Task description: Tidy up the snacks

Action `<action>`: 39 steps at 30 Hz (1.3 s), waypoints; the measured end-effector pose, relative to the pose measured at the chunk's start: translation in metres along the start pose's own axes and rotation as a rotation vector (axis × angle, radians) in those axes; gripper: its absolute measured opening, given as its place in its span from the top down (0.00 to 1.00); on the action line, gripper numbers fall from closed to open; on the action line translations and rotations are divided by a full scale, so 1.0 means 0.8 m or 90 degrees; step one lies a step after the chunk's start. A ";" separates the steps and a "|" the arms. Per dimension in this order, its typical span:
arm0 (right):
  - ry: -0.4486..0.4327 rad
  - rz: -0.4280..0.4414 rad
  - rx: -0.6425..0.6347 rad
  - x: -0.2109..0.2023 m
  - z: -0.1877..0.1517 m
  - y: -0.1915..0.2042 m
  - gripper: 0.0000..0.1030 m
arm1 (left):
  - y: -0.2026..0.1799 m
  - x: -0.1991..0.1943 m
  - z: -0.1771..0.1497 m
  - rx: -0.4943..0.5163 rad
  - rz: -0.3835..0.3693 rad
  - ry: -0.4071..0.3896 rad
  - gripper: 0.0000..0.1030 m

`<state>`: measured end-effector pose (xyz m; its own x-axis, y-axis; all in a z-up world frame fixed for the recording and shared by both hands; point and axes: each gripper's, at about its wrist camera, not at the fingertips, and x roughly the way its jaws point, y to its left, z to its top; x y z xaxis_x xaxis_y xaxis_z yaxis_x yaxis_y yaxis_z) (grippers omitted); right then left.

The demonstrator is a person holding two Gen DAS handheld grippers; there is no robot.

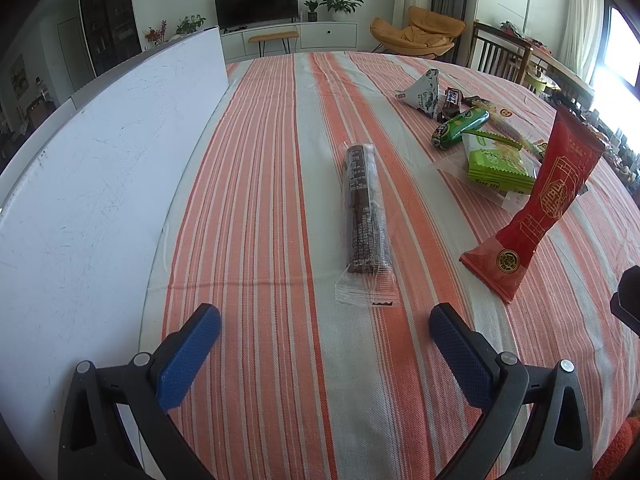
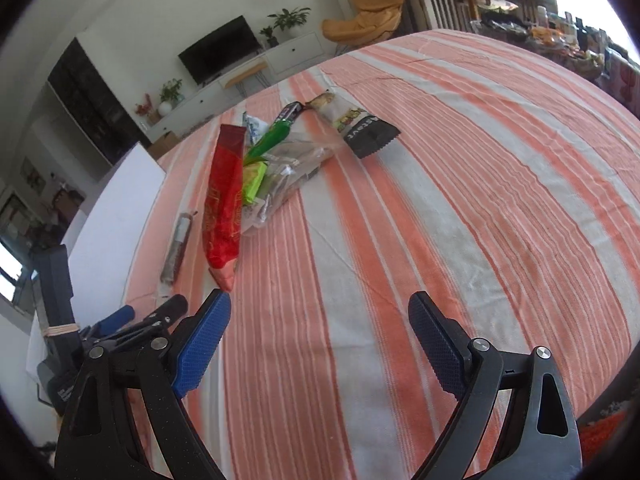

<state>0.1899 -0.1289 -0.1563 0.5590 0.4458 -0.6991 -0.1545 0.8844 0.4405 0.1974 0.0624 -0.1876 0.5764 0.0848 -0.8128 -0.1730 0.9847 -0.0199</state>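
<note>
Left tool [image 1: 325,328] wide open, empty, facing long brown clear-wrapped snack bar [image 1: 366,208]. Right tool [image 2: 320,320] wide open, empty, above striped surface [image 2: 460,200].

My left gripper [image 1: 325,330] hangs low over the striped tablecloth [image 1: 260,200], jaws spread wide, blue pads [image 1: 188,356] facing each other with nothing between them. My right gripper [image 2: 320,332] is just as wide apart above that cloth, empty too, and my left gripper [image 2: 120,320] sits close beside its left finger.
</note>
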 end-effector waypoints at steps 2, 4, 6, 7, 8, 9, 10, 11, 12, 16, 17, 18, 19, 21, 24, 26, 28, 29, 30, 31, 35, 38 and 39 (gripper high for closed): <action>0.026 0.026 -0.011 0.029 0.019 0.025 0.12 | 0.000 0.000 0.000 0.000 0.000 0.000 0.00; 0.059 0.019 -0.036 0.059 0.033 0.044 0.13 | 0.000 0.000 0.000 0.000 0.000 0.000 0.00; 0.087 0.001 -0.053 0.086 0.037 0.057 0.32 | 0.000 0.000 0.000 0.000 0.000 0.000 0.00; 0.109 -0.001 -0.056 0.098 0.037 0.060 0.42 | 0.000 0.000 0.000 0.000 0.000 0.000 0.00; 0.131 -0.002 -0.055 0.108 0.036 0.060 0.59 | 0.000 0.000 0.000 0.000 0.000 0.000 0.00; 0.117 -0.013 -0.059 0.107 0.036 0.060 0.65 | 0.000 0.000 0.000 0.000 0.000 0.000 0.00; 0.110 -0.017 -0.057 0.104 0.037 0.057 0.68 | 0.000 0.001 0.000 0.000 0.000 0.000 0.00; 0.110 -0.014 -0.050 0.100 0.037 0.051 0.74 | 0.000 0.001 0.000 0.000 0.000 0.000 0.00; 0.112 -0.009 -0.043 0.093 0.037 0.045 0.76 | 0.000 0.001 0.000 0.000 0.000 0.000 0.00; 0.141 0.007 -0.059 0.052 0.040 0.020 0.76 | 0.000 0.001 0.000 0.000 0.000 0.000 0.00; 0.160 0.013 -0.058 0.041 0.042 0.012 0.76 | 0.000 0.001 0.000 0.000 0.000 0.000 0.00; 0.185 0.015 -0.056 0.030 0.043 0.004 0.76 | 0.000 0.001 0.000 0.000 0.000 0.000 0.00; 0.212 0.014 -0.055 0.020 0.044 -0.005 0.76 | 0.000 0.001 0.000 0.000 0.000 0.000 0.00; 0.250 -0.004 -0.071 0.002 0.046 -0.021 0.76 | 0.000 0.001 0.000 0.001 0.000 0.000 0.00; 0.263 -0.061 -0.090 -0.008 0.047 -0.049 0.72 | 0.000 0.001 0.000 0.001 0.000 0.000 0.00; 0.241 -0.089 -0.070 -0.005 0.043 -0.071 0.66 | 0.000 0.001 0.000 0.000 0.000 0.000 0.00; 0.199 -0.104 -0.040 -0.007 0.034 -0.090 0.43 | 0.000 0.001 0.000 0.001 0.000 -0.001 0.00; 0.163 -0.107 -0.024 -0.013 0.029 -0.097 0.41 | 0.001 0.001 0.000 0.001 0.000 -0.001 0.00; 0.122 -0.101 -0.004 -0.022 0.022 -0.103 0.41 | 0.000 0.001 0.000 0.001 0.000 -0.001 0.00; 0.093 -0.095 0.018 -0.029 0.016 -0.109 0.41 | 0.000 0.001 0.000 0.001 0.001 -0.001 0.00; 0.019 -0.107 0.054 -0.052 -0.006 -0.118 0.40 | 0.000 0.001 0.000 0.001 0.000 -0.001 0.00; 0.027 -0.127 0.021 -0.050 -0.007 -0.106 0.38 | 0.000 0.001 0.000 0.001 0.000 -0.001 0.00; 0.032 -0.133 0.012 -0.048 -0.003 -0.099 0.38 | 0.000 0.001 0.000 0.001 0.000 -0.001 0.00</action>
<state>0.1788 -0.2160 -0.1655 0.5358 0.2599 -0.8033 -0.0238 0.9557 0.2933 0.1979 0.0628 -0.1880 0.5779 0.0859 -0.8116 -0.1720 0.9849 -0.0182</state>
